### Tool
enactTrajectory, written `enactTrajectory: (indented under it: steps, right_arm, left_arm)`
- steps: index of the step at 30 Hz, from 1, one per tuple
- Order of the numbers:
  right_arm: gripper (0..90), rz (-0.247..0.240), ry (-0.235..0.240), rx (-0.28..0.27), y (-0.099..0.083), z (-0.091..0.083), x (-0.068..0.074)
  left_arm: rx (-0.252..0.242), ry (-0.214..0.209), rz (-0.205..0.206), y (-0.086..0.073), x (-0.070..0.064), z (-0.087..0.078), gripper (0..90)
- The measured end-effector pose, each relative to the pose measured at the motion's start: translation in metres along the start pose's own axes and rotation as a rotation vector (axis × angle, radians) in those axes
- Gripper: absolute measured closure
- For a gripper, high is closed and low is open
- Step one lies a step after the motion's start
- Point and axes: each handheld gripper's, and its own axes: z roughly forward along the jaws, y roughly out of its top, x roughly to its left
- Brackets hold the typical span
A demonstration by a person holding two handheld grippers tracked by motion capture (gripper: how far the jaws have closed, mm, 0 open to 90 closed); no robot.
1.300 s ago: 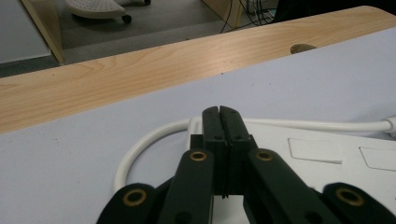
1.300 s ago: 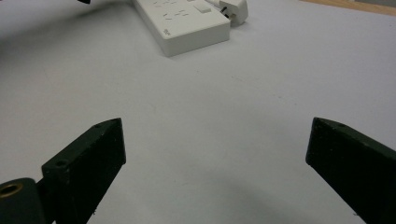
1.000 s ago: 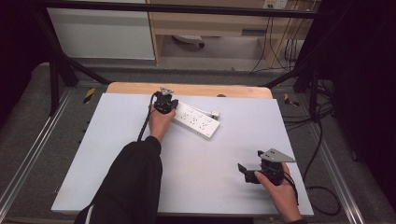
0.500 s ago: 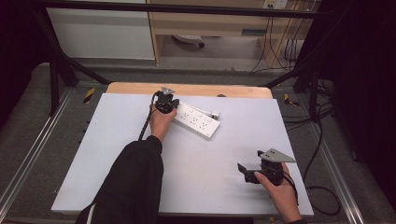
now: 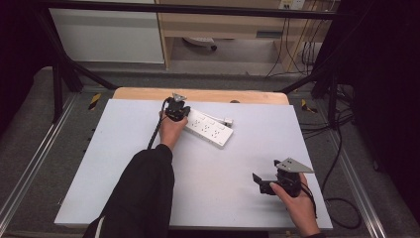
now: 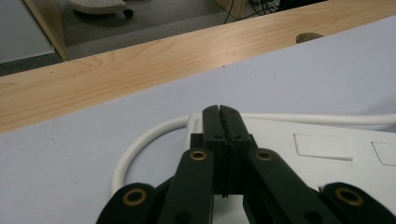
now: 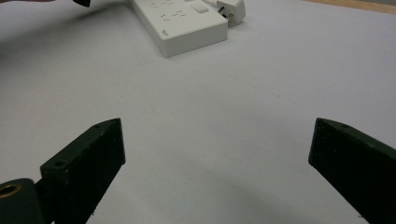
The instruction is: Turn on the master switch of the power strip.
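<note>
A white power strip (image 5: pixel 209 129) lies at an angle near the table's far side, with its white plug (image 5: pixel 227 120) beside it. My left gripper (image 5: pixel 177 110) is at the strip's left end. In the left gripper view its jaws (image 6: pixel 219 111) are shut with nothing between them, tips over the end of the power strip (image 6: pixel 327 149) where the white cable (image 6: pixel 140 144) loops out. My right gripper (image 5: pixel 265 182) is held low at the front right, well apart from the strip. Its jaws (image 7: pixel 219 140) stand wide open over bare table, facing the power strip (image 7: pixel 187 21) and plug (image 7: pixel 232 9).
The white table top (image 5: pixel 124 163) has a wooden strip (image 5: pixel 208 95) along its far edge, also close ahead in the left gripper view as a wooden edge (image 6: pixel 116 74). Black frame bars (image 5: pixel 64 69) and cables (image 5: pixel 337 148) flank the table.
</note>
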Motion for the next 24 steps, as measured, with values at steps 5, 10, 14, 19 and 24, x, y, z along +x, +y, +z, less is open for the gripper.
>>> enactTrajectory:
  steps: [5, 10, 14, 19, 24]
  right_arm:
    - [4.2, 0.005, 0.003, 0.002, 0.0, 0.0003, 0.0005]
    - [4.2, 0.004, 0.001, 0.002, 0.0, -0.0001, 0.0002]
    - [4.1, 0.003, 0.0, 0.003, 0.0, -0.0003, -0.0004]
    - [4.2, 0.006, 0.001, 0.006, 0.0001, 0.0002, 0.0005]
    - [4.2, 0.005, 0.0, 0.004, 0.0, -0.0001, 0.0]
  left_arm:
    - [0.003, 0.014, 0.013, 0.0005, -0.0022, 0.0002, 90.0]
    - [0.008, 0.009, 0.009, 0.0008, -0.0012, 0.0003, 90.0]
    - [0.02, 0.007, 0.001, 0.0009, 0.0009, 0.0, 90.0]
    - [0.019, 0.02, 0.01, 0.0009, -0.0007, 0.0003, 90.0]
    - [0.018, 0.02, 0.011, 0.001, -0.0008, 0.0002, 90.0]
